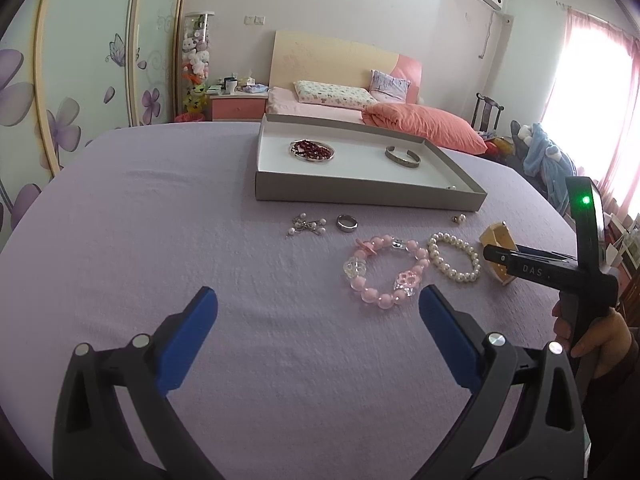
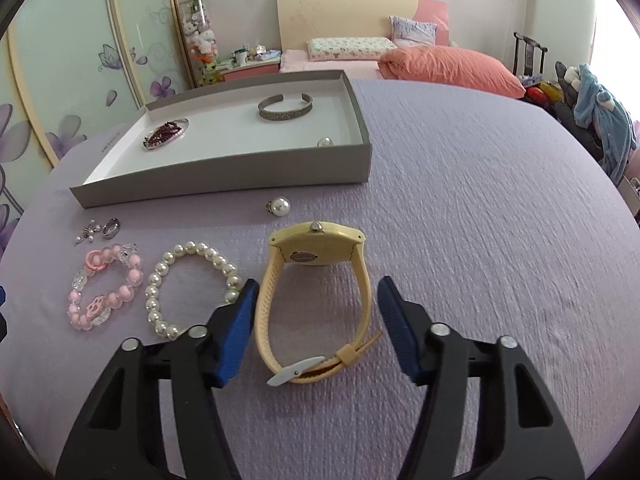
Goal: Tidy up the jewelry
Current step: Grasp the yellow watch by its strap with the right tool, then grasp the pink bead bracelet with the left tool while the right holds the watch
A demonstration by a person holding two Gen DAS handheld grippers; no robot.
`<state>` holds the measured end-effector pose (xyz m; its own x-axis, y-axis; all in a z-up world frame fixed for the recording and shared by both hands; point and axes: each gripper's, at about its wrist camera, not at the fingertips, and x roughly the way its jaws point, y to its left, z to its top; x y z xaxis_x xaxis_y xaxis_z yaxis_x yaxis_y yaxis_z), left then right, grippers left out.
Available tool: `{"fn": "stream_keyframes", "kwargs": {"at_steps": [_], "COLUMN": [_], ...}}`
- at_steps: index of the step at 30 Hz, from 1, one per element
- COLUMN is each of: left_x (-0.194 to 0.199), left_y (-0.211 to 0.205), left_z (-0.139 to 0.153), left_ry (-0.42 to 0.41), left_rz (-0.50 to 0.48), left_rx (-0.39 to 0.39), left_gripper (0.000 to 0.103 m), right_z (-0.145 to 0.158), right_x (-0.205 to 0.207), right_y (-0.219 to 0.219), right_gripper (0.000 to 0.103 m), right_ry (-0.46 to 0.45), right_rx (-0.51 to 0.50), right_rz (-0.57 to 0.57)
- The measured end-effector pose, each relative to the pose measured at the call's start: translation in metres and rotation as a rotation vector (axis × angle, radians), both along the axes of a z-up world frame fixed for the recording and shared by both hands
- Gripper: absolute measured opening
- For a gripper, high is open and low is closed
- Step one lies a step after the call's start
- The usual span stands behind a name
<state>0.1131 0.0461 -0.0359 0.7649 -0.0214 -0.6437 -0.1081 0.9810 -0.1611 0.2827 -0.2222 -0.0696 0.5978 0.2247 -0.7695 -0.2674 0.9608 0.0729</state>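
- Yellow watch stands on edge on the lilac cloth, strap loop between the right gripper pads, at 5 o'clock from the grey tray; placed for a grab, I judge.
- Right jaws half open, flanking the strap; contact unclear.
- Left gripper wide open, empty, pink bead bracelet at 1 o'clock.

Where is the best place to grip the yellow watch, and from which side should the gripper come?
Grip the yellow watch across its strap loop, one pad outside each strap side, coming from above at the buckle end. It lies on its side with the loop open, and the right gripper already straddles it; the straps look narrower and softer than the case.
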Motion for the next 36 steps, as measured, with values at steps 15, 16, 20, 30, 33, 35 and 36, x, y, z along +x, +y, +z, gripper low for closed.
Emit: {"fn": "stream_keyframes", "kwargs": {"at_steps": [15,16,20,30,33,35,36], "left_x": [0.031,0.035,0.055,0.095,0.097,0.098,0.098], "left_y": [-0.017,-0.019,-0.025,-0.031,-0.033,-0.036,-0.038], "left_z": [-0.011,-0.013,-0.017,-0.039,-0.039,-0.040,-0.040], "left_ry": [0.065,0.069,0.083,0.189,0.187,0.191,0.191], "left_rz": [-0.031,-0.030,-0.032,-0.075,-0.095,-0.105,-0.111], "left_rx": [0.014,0.024,0.066,0.052,0.060,0.076,0.079], "left_gripper": [0.101,0.101,0.099,0.051,0.044,0.043,0.040], "right_z": [0.003,0.004,0.008,0.009,0.008,0.009,0.009], "right_x": [0.000,0.000,-0.002,0.003,0.005,0.006,0.006], "right_y": [-0.009,-0.011,-0.016,-0.021,-0.022,-0.023,-0.023], "right_gripper": [0.039,0.039,0.039,0.039,0.039,0.039,0.039], "right_ry": [0.002,0.001,0.001,0.017,0.029,0.032,0.032], "right_rx": [0.043,0.051,0.088,0.131,0.145,0.151,0.154], "right_rz": [-0.008,-0.011,-0.014,-0.017,-0.019,-0.017,-0.017]}}
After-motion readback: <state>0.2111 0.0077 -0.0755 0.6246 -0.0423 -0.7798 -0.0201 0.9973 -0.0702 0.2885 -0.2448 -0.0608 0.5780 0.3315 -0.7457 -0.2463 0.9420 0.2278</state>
